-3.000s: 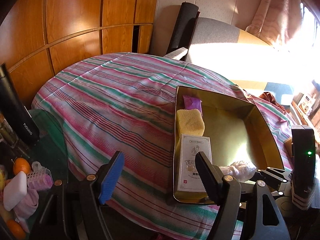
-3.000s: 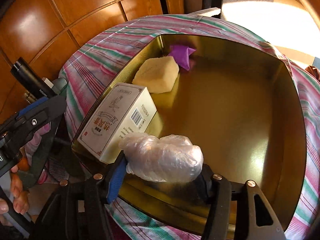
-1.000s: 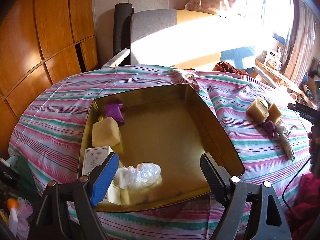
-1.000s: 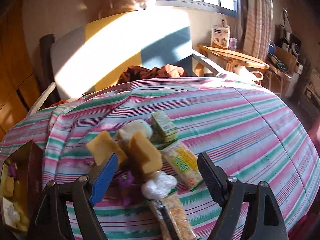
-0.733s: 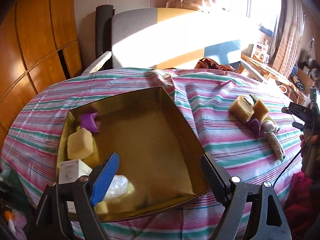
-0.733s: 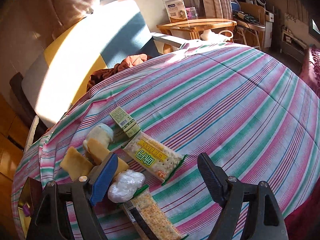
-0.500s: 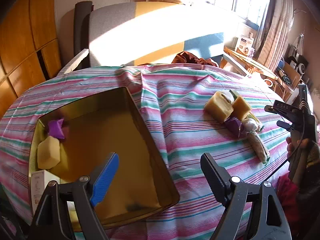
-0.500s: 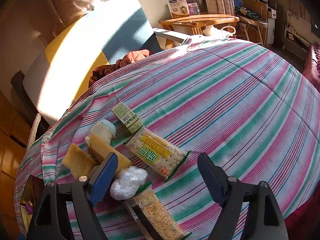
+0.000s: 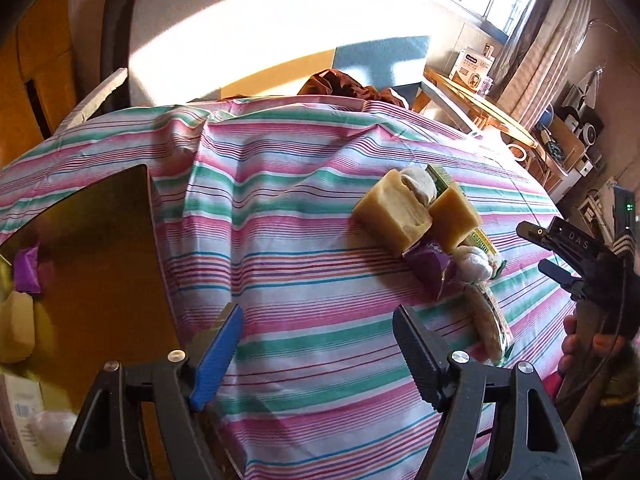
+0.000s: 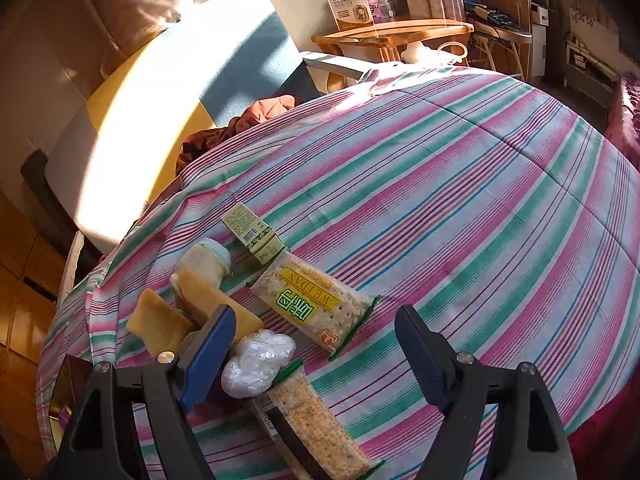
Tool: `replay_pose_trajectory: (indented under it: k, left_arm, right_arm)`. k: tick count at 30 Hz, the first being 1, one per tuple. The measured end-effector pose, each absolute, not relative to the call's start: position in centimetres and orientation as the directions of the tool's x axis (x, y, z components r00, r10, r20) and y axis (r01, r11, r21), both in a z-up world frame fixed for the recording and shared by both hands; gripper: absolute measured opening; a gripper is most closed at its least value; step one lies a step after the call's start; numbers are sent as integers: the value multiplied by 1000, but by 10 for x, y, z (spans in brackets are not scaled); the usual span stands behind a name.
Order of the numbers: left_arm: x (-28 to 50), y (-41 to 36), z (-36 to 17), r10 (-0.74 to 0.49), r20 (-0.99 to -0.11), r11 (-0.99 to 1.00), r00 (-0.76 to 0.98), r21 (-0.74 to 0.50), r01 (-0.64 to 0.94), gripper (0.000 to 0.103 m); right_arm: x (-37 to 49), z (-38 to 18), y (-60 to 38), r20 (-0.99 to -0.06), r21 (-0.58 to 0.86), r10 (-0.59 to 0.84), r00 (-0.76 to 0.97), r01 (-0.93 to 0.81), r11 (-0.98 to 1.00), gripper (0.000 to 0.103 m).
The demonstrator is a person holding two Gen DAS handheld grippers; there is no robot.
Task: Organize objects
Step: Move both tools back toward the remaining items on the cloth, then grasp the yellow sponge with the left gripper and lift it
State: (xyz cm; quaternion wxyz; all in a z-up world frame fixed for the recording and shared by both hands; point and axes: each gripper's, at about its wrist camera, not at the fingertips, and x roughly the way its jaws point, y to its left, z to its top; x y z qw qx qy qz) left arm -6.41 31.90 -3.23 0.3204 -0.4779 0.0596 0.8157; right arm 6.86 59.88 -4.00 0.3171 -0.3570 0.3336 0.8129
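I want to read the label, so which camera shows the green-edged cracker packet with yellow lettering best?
The right wrist view: the green-edged cracker packet lies face up on the striped cloth, its whole printed top unobstructed. In the left wrist view, only a sliver of it shows behind the tan sponge blocks.

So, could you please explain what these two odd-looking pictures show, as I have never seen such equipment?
A person holds a two-finger clamp in each hand, each carrying a wide-angle camera looking along its fingers. One picture is from the left gripper, one from the right gripper; the right gripper also shows at the left view's edge. Both are open and hold nothing; the left's jaws have just been closing. On the striped cloth lie yellow sponges, cracker packets, a plastic-wrapped bundle, a purple packet and a small green box. The gold tray already holds some items.
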Motion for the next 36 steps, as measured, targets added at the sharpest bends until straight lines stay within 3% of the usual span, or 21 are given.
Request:
replay_pose_trajectory:
  k: [11,16,24,27,30,36]
  left_arm:
    - [-109,392,-61,494,-840,-795,-224,-331,-509,76]
    - [-126,418,-72,503,-840,-811,-204,-378,-446,81]
    - [-145,458,-85,462,-857,-838,-228,-337,-430,87]
    - [-147,455,-98,462,-861,-835,-214,-340,-434,83]
    - [-141,447,-95,525,-829,-788,-194,-387,-478,61]
    - [-129,426,-85,531,-828,-755,-179,-368,-542,56]
  right_arm:
    - [71,-39,601,-783,364,246,-572,-741,-564,83]
    - [70,-41,602,-787,384,219,-577,-736,-558,83]
    - [69,-43,603,-784,406,193,-591,-722,-560,83]
    - [71,-44,606,-786,413,190,-588,-728,-547,83]
    - [73,-45,609,-785,418,192,-588,-733,-536,83]
    - [71,-46,608,-791,404,199,-579,-737,-541,83]
